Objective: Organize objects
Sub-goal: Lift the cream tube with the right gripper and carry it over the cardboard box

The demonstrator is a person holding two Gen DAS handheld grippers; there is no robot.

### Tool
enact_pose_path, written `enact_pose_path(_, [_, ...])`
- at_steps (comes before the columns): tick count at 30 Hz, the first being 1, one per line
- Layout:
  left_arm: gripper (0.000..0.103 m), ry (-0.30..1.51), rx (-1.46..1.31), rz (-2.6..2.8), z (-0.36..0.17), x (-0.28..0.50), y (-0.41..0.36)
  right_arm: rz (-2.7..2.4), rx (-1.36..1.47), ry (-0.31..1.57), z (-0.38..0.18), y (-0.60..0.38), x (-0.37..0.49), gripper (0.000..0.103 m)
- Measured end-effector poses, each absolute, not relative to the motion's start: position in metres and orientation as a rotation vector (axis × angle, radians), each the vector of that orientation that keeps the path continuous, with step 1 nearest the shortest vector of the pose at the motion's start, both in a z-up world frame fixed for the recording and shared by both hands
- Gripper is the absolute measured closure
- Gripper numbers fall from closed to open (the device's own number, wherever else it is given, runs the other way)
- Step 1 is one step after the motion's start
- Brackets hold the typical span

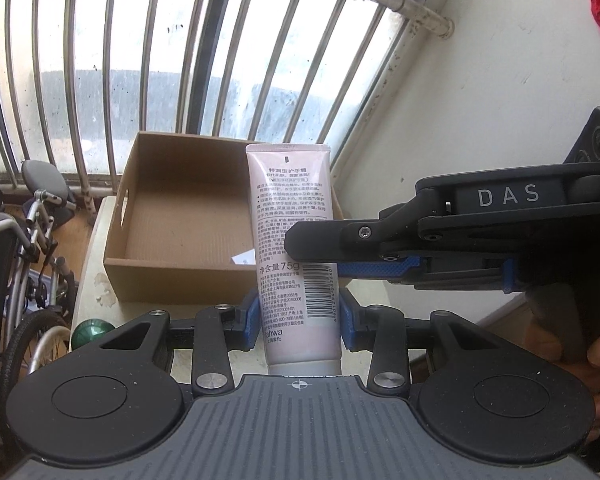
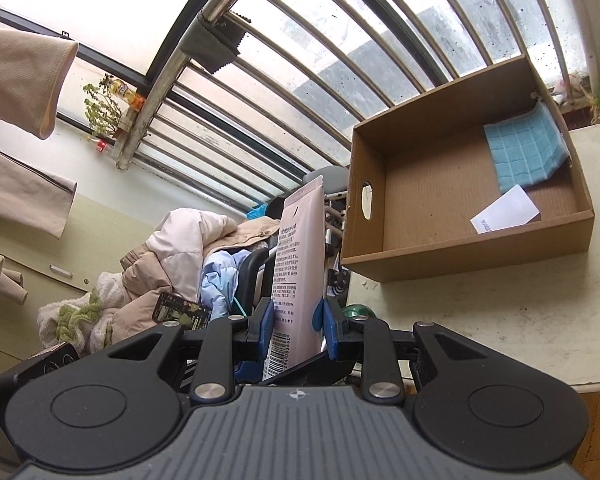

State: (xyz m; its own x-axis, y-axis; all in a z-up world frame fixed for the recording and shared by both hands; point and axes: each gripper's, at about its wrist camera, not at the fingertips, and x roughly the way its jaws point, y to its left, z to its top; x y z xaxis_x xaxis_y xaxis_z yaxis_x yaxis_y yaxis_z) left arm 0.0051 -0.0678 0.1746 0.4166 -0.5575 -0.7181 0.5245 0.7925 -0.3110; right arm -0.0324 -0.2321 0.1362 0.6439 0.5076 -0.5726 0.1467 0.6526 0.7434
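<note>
Left claw (image 1: 298, 312) grips the lower body of the pink tube (image 1: 292, 216), blue pads pressed to both sides, tube upright with cap end nearest the camera. Right claw (image 2: 296, 326) is closed on the same tube (image 2: 300, 248) just above, entering from the right. Beyond, on the pale bench (image 2: 500, 312), sits the open cardboard box (image 1: 152, 276) holding a blue cloth (image 2: 526, 148) and a white slip (image 2: 504, 208)

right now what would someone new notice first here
A pink hand cream tube held upright in mid-air, gripped at once by the left tool near its cap and the right tool higher up. Behind it sits an open cardboard box holding a blue cloth and a white slip.
</note>
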Motion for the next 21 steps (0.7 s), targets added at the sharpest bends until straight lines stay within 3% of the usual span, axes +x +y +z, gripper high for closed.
enact_pose_path(21, [0.066, 0.932, -0.036, -0.591, 0.173, 0.062, -0.078, 0.303, 0.906, 0.877, 0.124, -0.244, 0.028, 0.074])
